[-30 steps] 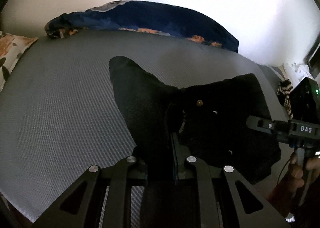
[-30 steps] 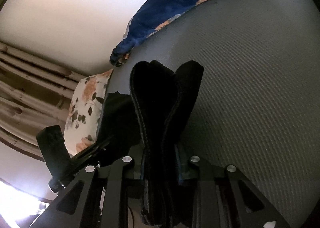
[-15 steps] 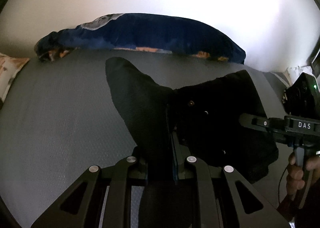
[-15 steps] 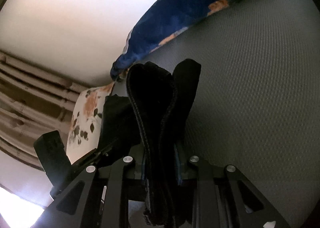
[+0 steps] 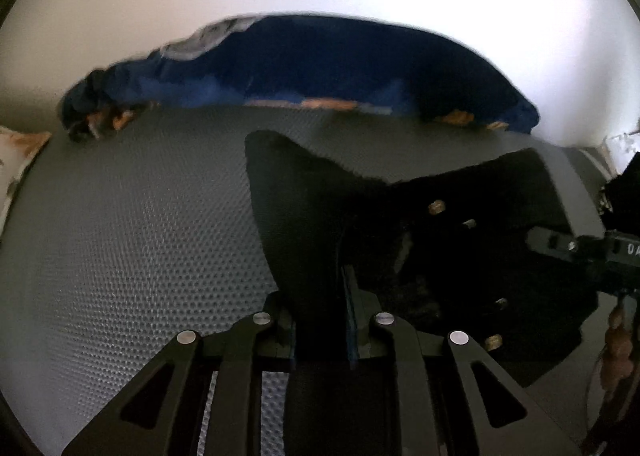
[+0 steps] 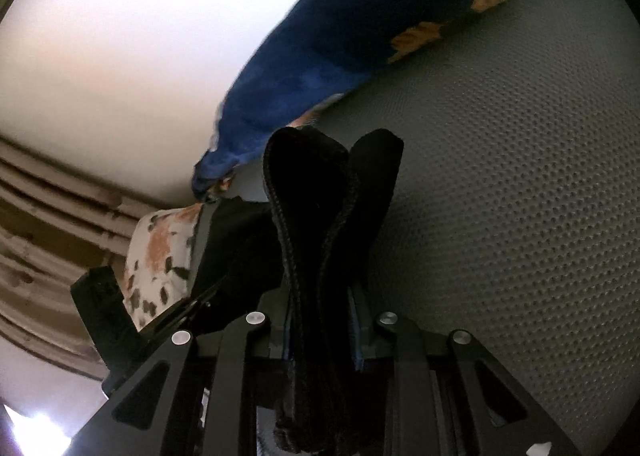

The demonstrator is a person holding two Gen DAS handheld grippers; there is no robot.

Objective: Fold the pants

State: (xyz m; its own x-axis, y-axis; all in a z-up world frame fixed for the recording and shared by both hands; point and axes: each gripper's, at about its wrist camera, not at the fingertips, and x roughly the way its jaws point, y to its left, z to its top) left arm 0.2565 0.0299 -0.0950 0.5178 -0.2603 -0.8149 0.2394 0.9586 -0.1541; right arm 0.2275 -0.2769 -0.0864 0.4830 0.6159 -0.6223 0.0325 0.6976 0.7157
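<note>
The black pants (image 5: 460, 256) are held up over the grey bed. My left gripper (image 5: 320, 316) is shut on one black fold of the pants that stands up between its fingers. My right gripper (image 6: 320, 320) is shut on a thick bunch of the pants (image 6: 316, 207), with a stitched seam showing. The right gripper also shows at the right edge of the left wrist view (image 5: 588, 252), holding the other end of the pants. The left gripper shows at the lower left of the right wrist view (image 6: 120, 312). Small metal rivets dot the cloth.
The grey textured mattress (image 5: 140, 236) spreads under both grippers. A dark blue flowered blanket (image 5: 320, 67) lies along the far edge against the white wall. A white flowered pillow (image 6: 160, 256) lies at the bed's left side, with curtains behind it.
Both grippers have moved forward and lower over the bed with the pants still held. The blue blanket looks nearer and larger in both views.
</note>
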